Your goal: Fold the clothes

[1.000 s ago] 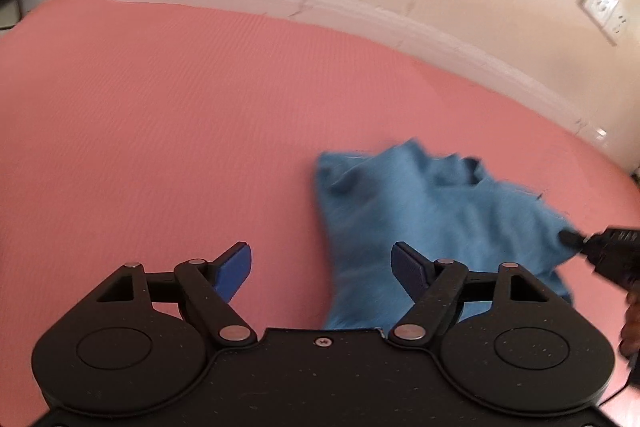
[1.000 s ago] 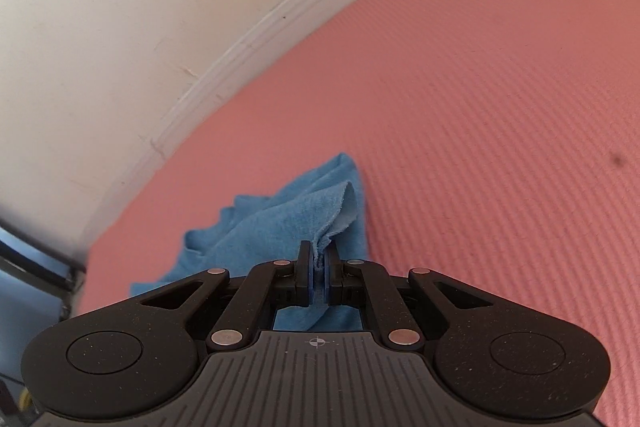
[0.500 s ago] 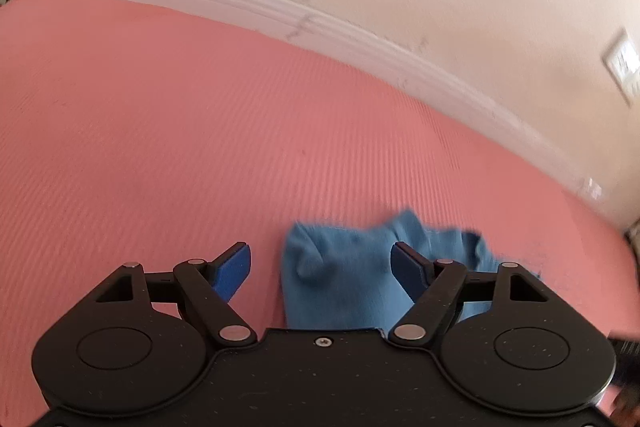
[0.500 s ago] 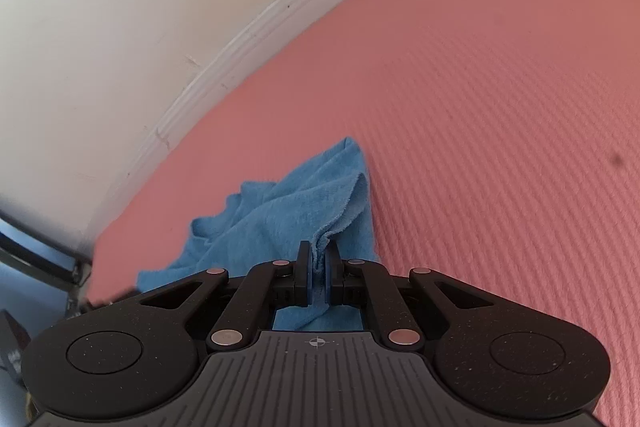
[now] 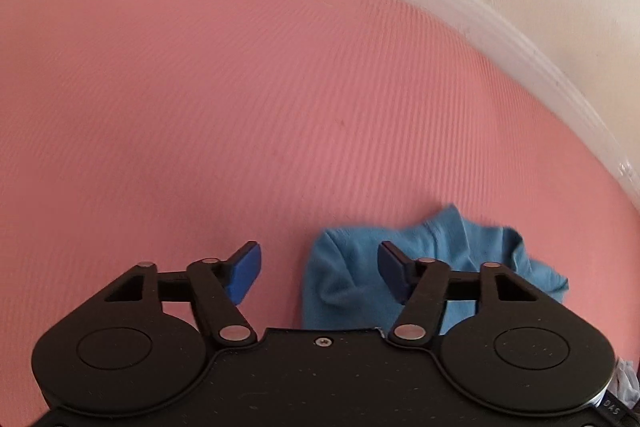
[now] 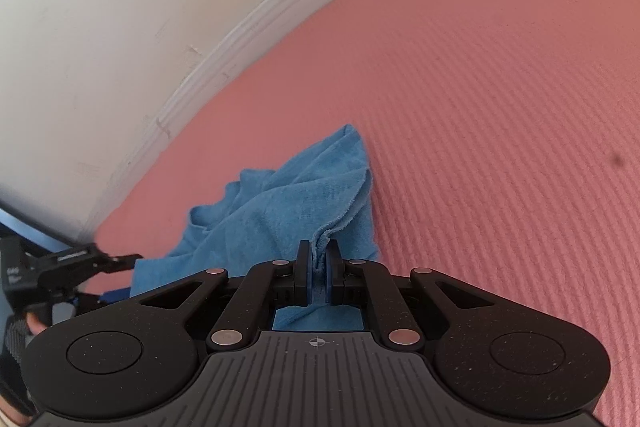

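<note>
The blue cloth (image 6: 292, 203) lies bunched on the pink mat (image 6: 500, 107), close to the white skirting board (image 6: 256, 27) along the wall. The right hand-held gripper (image 6: 318, 263) has its jaws pinched tight on a gathered edge of the cloth, so that a ridge of fabric stands up between the pads and the rest trails away across the mat. The left hand-held gripper (image 5: 320, 267) hangs steeply over the other end of the cloth (image 5: 420, 267), its jaws about half open and closing; a rumpled corner sits in the gap between them, nearer the right-hand pad, but neither pad looks to be pressing on it yet. To my eye the step in hand is getting a second grip so the cloth can be spread out before any fold is made. Doing it well means catching the true corner or hem, not a thick wad from the middle, so the left gripper should settle a touch lower and shift toward the cloth before the jaws meet. The right one ought to keep its pinch steady meanwhile, or the fabric will slide away.
</note>
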### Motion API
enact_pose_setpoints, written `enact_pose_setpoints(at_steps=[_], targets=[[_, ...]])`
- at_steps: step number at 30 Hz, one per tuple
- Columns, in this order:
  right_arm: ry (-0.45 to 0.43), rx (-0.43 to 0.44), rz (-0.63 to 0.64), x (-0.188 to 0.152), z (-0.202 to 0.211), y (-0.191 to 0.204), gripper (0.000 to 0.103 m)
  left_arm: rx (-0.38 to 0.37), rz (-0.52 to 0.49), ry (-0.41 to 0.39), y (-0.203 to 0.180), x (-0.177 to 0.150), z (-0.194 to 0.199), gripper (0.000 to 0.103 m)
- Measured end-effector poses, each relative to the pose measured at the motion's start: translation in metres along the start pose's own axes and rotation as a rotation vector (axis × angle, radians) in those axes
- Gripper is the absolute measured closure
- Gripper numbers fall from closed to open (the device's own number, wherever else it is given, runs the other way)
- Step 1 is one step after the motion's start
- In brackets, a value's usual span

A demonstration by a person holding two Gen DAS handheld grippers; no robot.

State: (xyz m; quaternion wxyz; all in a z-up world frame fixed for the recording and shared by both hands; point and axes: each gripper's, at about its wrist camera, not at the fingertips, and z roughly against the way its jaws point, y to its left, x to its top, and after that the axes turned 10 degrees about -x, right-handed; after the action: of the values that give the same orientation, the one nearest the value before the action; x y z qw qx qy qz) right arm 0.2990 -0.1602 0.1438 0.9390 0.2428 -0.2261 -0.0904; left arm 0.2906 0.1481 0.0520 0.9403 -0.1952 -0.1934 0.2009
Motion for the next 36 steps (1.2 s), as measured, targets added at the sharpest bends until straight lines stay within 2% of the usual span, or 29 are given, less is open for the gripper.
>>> enact_pose_setpoints(at_steps=[1,3,5,7,9,11,14,16,18,19,23,25,26,27,30,32,36], targets=[[0.001,-0.001,0.005,-0.001,0.0,0.001,0.098,0.005,0.009,0.019,-0.002,0.0,-0.004,0.054],[0.006,-0.003,0.013,-0.002,-0.001,0.002,0.097,0.008,0.047,0.057,-0.004,0.001,-0.013,0.076],[0.009,-0.006,0.017,-0.003,-0.001,0.003,0.097,0.008,0.061,0.088,-0.007,0.003,-0.017,0.089],[0.011,-0.006,0.017,-0.003,-0.001,0.003,0.096,0.027,0.046,0.099,-0.014,0.004,-0.018,0.098],[0.012,-0.005,0.019,-0.003,0.0,0.004,0.096,0.064,-0.023,0.081,-0.024,0.007,-0.015,0.101],[0.011,-0.005,0.022,-0.004,0.0,0.004,0.096,0.132,-0.107,0.04,-0.027,0.004,-0.012,0.101],[0.011,-0.015,0.023,-0.004,-0.001,0.004,0.096,0.158,-0.07,0.015,-0.008,0.004,-0.017,0.101],[0.01,-0.021,0.026,-0.005,0.0,0.004,0.096,0.214,-0.099,-0.036,0.001,0.004,-0.017,0.1],[0.007,-0.033,0.034,-0.004,0.0,0.004,0.096,0.213,-0.08,-0.061,0.015,0.006,-0.016,0.099],[0.005,-0.039,0.038,-0.004,0.0,0.004,0.096,0.182,-0.043,-0.072,0.021,0.005,-0.013,0.099],[-0.002,-0.034,0.034,-0.003,0.003,0.004,0.096,0.043,-0.019,-0.105,0.029,-0.011,0.009,0.093],[-0.011,-0.029,0.044,-0.003,0.006,0.005,0.095,-0.037,-0.03,-0.113,0.031,-0.021,0.018,0.08],[-0.017,-0.028,0.056,-0.003,0.009,0.005,0.091,-0.089,-0.048,-0.107,0.031,-0.03,0.021,0.066],[-0.023,-0.028,0.067,-0.003,0.012,0.006,0.084,-0.141,-0.066,-0.1,0.031,-0.038,0.023,0.063],[-0.026,-0.028,0.082,-0.005,0.019,0.0,0.081,-0.244,-0.116,-0.089,0.032,-0.057,0.026,0.06],[-0.013,-0.033,0.083,-0.008,0.022,-0.005,0.08,-0.272,-0.129,-0.062,0.032,-0.069,0.022,0.055],[0.029,-0.05,0.074,-0.018,0.024,-0.014,0.077,-0.293,-0.127,-0.023,0.038,-0.083,0.014,0.057]])
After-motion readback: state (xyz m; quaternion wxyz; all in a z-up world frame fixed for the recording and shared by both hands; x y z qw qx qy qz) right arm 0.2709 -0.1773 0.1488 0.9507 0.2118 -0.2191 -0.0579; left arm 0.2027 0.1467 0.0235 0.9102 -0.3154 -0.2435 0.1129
